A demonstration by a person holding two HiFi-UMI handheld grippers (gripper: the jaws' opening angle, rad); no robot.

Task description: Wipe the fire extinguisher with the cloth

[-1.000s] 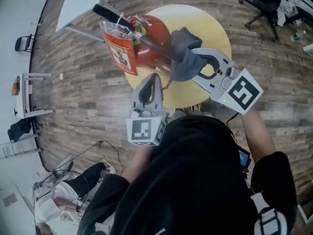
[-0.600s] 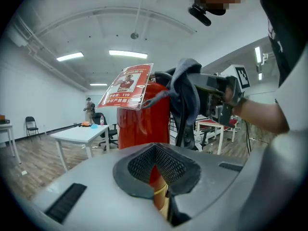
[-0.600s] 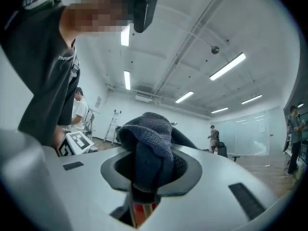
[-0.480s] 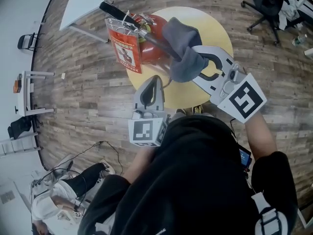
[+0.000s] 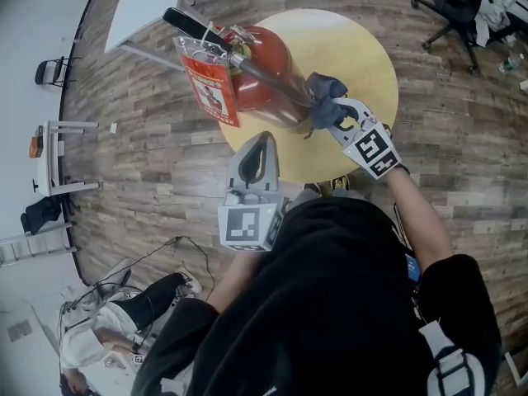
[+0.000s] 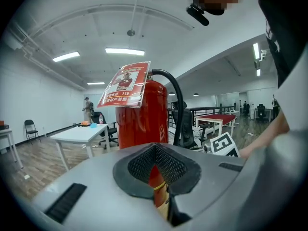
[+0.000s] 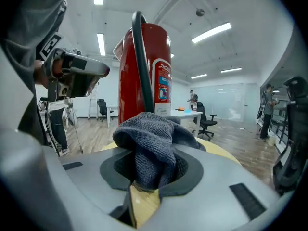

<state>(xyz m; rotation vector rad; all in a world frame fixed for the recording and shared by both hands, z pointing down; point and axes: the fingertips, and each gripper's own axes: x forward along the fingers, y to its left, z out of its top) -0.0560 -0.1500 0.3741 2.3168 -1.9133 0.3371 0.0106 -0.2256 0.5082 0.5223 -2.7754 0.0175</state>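
Observation:
A red fire extinguisher [image 5: 266, 68] stands on a round yellow table [image 5: 363, 52], with a black hose [image 7: 140, 61] down its side and a red tag [image 5: 209, 89] at its top. My right gripper [image 5: 330, 114] is shut on a grey cloth [image 7: 151, 146], low beside the base of the extinguisher [image 7: 144, 71]. The cloth [image 5: 323, 97] bunches against the lower body. My left gripper [image 5: 257, 148] is shut on nothing, near the table's front edge, with the extinguisher [image 6: 142, 119] straight ahead.
A white table [image 5: 140, 7] stands at the back left and a black office chair [image 5: 450, 7] at the back right. A folding chair [image 5: 45, 73] is at the far left. Cables and another person's legs [image 5: 140, 299] lie on the wooden floor behind me.
My right gripper has dropped with the cloth from the upper hose down to the extinguisher's base. The left gripper has hardly moved.

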